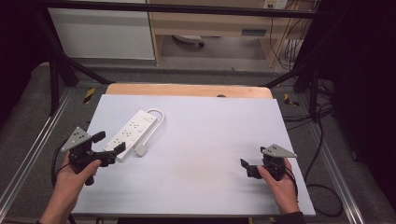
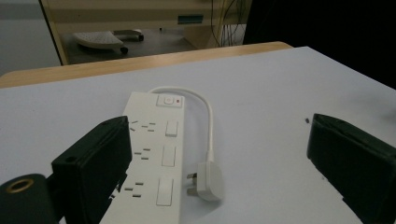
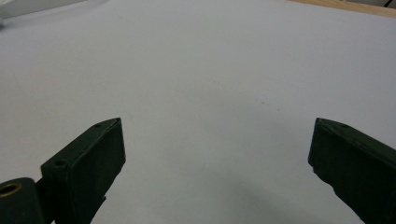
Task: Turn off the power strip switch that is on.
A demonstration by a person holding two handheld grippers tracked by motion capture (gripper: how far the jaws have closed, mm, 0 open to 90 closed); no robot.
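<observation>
A white power strip lies diagonally on the left half of the white table, its short cord looping round to a white plug beside it. In the left gripper view the strip and its plug lie just ahead, between the spread jaws. My left gripper is open at the strip's near end, one jaw over its corner. My right gripper is open low over bare table at the right, with nothing between its jaws.
The white table top ends in a wooden strip at the back. Black frame bars and cables run along the right side. A cabinet and floor lie beyond.
</observation>
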